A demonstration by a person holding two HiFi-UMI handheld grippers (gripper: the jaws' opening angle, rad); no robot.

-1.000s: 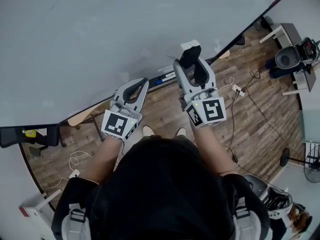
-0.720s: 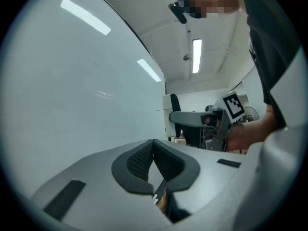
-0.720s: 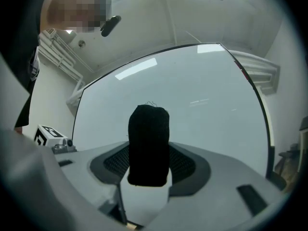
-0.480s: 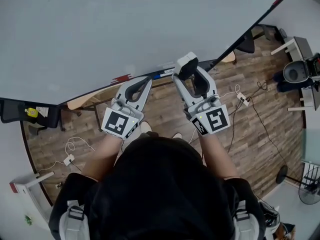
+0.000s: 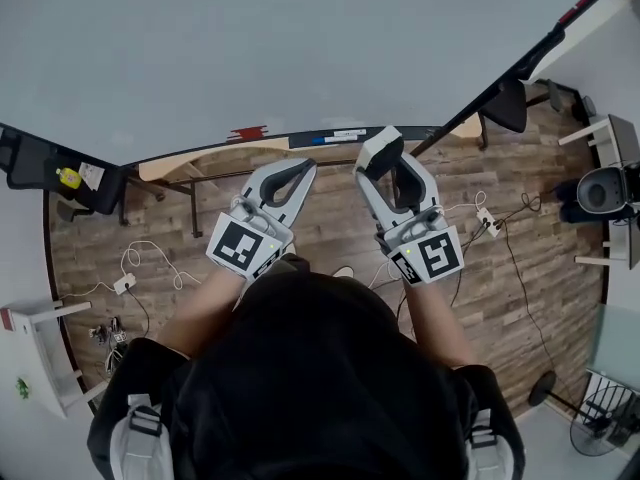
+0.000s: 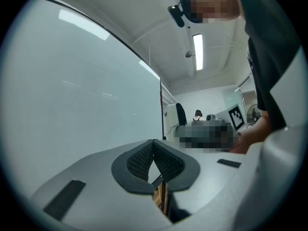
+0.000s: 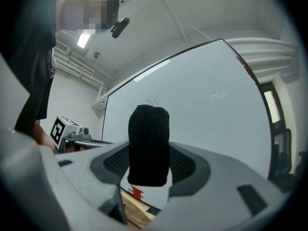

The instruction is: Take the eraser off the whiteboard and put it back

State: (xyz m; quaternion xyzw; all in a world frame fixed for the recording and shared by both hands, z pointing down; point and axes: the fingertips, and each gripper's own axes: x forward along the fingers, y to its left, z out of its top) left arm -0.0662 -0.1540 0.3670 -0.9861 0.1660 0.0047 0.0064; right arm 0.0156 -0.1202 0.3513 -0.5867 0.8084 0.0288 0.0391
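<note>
Both jaws of the right gripper [image 5: 384, 156] squeeze the eraser [image 7: 149, 148] near the whiteboard [image 5: 300, 48]. The left gripper [image 5: 305, 166] is pinched together, empty. Cables [image 5: 142, 255] cross the floor [image 5: 330, 218].

The room is bright and evenly lit. A long ceiling lamp [image 6: 198, 52] gives the light and reflects as pale streaks on the whiteboard [image 6: 82, 23]. Both gripper views bend strongly and darken at the corners.

The whiteboard [image 5: 300, 48] walls off ten to two o'clock, face bare; its marker ledge [image 5: 300, 135] juts out beneath, open wooden floor [image 5: 330, 218] toward six o'clock
</note>
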